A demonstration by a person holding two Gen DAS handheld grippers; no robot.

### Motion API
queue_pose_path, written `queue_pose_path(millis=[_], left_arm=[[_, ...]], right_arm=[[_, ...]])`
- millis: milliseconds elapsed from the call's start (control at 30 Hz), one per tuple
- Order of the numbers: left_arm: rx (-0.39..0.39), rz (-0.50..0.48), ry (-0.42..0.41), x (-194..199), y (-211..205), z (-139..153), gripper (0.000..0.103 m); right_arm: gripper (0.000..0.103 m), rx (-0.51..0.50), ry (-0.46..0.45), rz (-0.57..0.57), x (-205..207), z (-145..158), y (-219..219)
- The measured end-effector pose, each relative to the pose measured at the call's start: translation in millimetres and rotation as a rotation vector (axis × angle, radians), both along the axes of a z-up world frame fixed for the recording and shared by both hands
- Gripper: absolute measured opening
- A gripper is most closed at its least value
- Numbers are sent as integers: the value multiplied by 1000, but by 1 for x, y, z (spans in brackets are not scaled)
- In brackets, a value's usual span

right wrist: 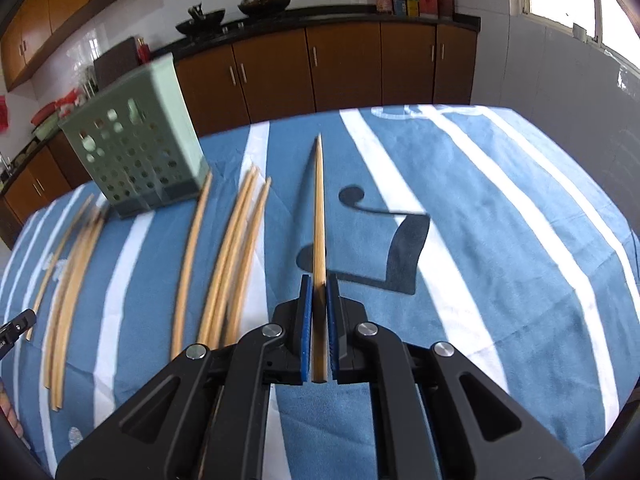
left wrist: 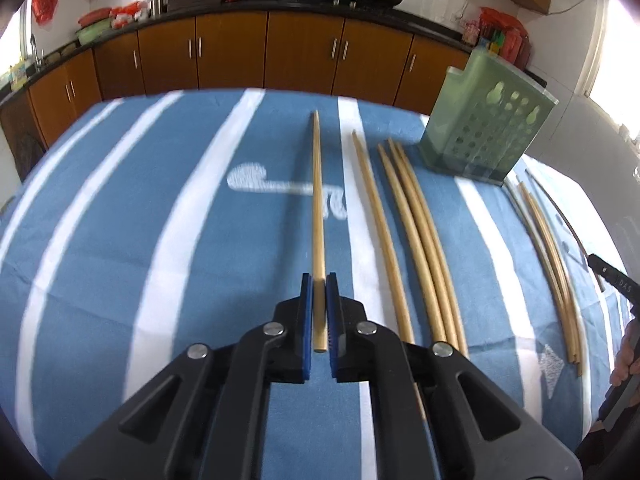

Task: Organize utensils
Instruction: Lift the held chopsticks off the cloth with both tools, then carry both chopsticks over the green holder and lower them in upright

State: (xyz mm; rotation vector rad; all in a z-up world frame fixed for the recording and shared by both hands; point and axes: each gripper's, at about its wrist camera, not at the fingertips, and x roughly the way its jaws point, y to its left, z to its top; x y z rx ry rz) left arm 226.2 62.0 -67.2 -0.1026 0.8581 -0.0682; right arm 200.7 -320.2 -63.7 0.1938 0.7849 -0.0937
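My left gripper [left wrist: 319, 280] is shut on a wooden chopstick [left wrist: 317, 200] that sticks out forward over the blue striped tablecloth. My right gripper [right wrist: 319, 280] is shut on another wooden chopstick [right wrist: 318, 208], held the same way. A pale green perforated utensil holder [left wrist: 486, 132] stands at the far right of the left wrist view; the same holder [right wrist: 136, 148] is at the upper left of the right wrist view. Several loose chopsticks [left wrist: 416, 236] lie on the cloth right of the left gripper, and several chopsticks [right wrist: 228, 256] lie left of the right one.
More chopsticks [left wrist: 552, 264] lie beyond the holder near the table's right edge, by the other gripper's tip [left wrist: 608, 276] and a hand [left wrist: 628, 356]. Another bunch of chopsticks [right wrist: 68, 280] lies at the left. Brown kitchen cabinets [left wrist: 280, 52] run behind the table.
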Motion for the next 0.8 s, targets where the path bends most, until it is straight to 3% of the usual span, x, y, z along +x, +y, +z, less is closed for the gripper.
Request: queue_pose_path(millis=[533, 800], left_arm=[[-32, 50, -267, -17, 18, 104, 8], [-17, 51, -335, -6, 20, 143, 7]], right_arm=[[8, 7, -230, -15, -24, 85, -10], [8, -4, -304, -5, -16, 118, -7]])
